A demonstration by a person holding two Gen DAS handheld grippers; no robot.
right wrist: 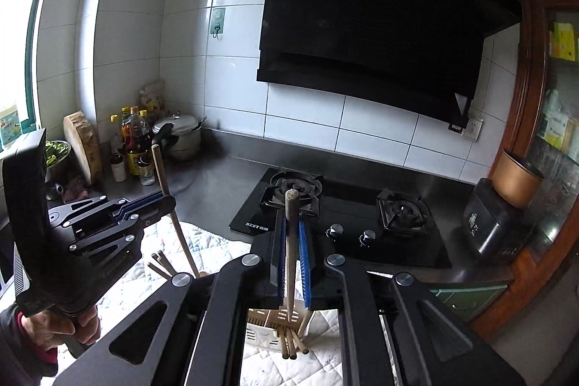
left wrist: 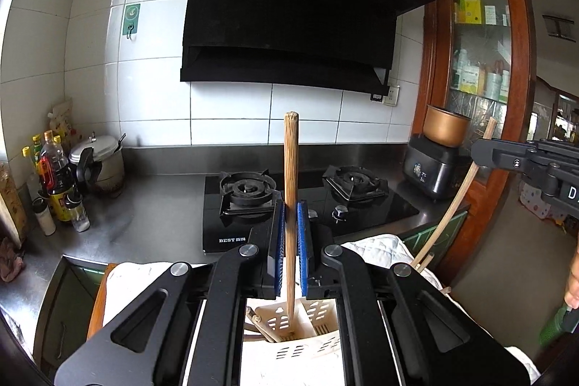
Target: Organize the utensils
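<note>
1. The left gripper is closed on one wooden chopstick. The stick stands almost upright between the blue pads, and its lower end reaches down toward the white holder just below.
2. The right gripper is also closed, on a second chopstick. This stick is upright too, with its long axis pointing down at the same holder.
3. The holder lies on a white quilted cloth on the near side of the counter, directly under both grippers. Some loose chopsticks lie at its opening.
4. I judge that the next move is straight down: each stick must go into a slot of the holder.
5. Both hands seem about equally near. I cannot tell which compartment each stick is over.
</note>
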